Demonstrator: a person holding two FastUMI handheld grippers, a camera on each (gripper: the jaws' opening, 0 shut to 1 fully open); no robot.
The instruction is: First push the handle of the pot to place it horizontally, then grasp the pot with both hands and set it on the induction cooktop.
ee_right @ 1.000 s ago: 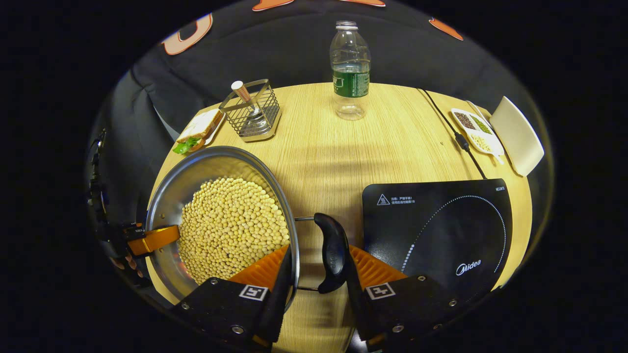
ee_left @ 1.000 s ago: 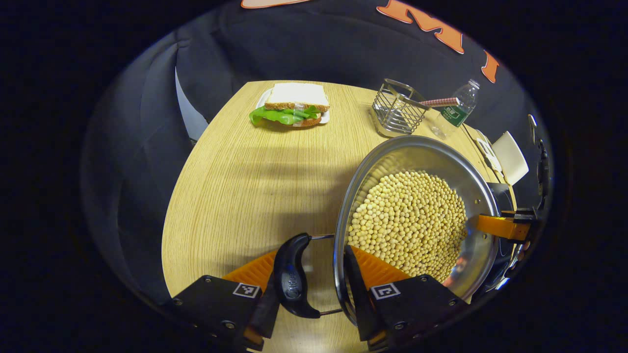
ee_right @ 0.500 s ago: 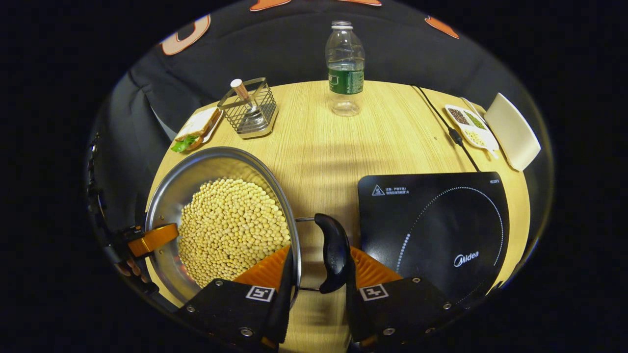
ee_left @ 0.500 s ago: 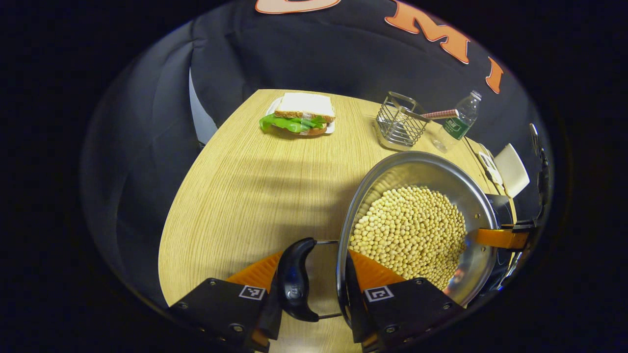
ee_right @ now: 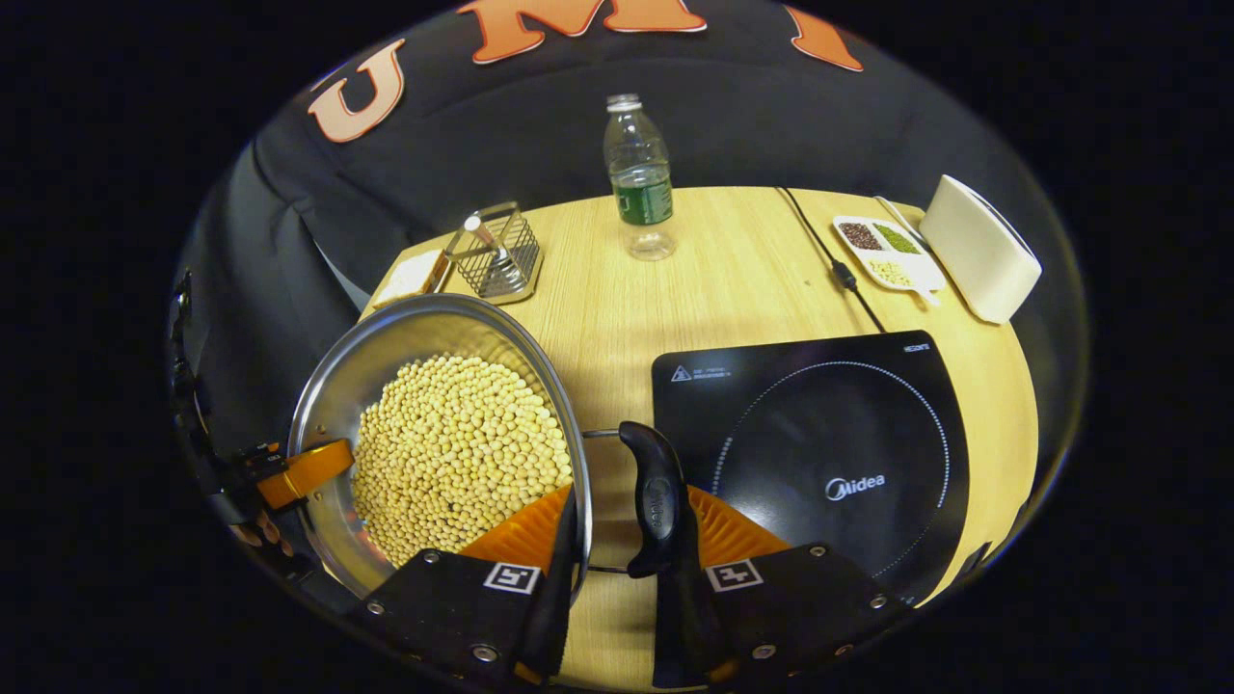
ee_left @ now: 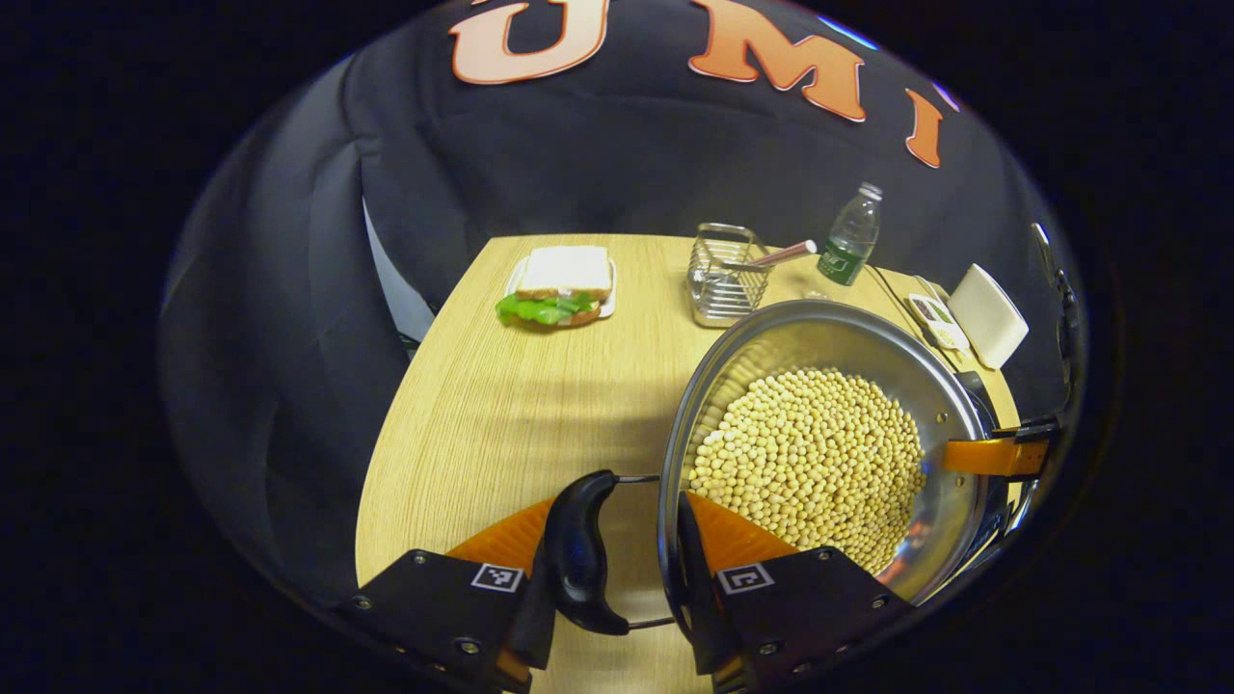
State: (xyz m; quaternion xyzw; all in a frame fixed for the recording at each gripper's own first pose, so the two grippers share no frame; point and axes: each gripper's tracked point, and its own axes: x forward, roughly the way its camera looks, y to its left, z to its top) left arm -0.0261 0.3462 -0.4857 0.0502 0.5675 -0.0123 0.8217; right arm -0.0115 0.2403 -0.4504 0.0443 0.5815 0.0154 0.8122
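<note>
The steel pot full of soybeans hangs above the wooden table, held from both sides. My left gripper is shut across the pot's rim and black side handle. My right gripper is shut the same way on the opposite handle of the pot. The black induction cooktop lies on the table just right of the pot. The right gripper shows at the pot's far rim, as does the left gripper.
A sandwich on a plate, a wire rack and a water bottle stand along the table's back. A compartment dish and a white box sit behind the cooktop, whose cord runs to the rear.
Both grippers have risen with the pot, so the table looks farther below. The cooktop now sits closer to the middle of the right gripper view.
</note>
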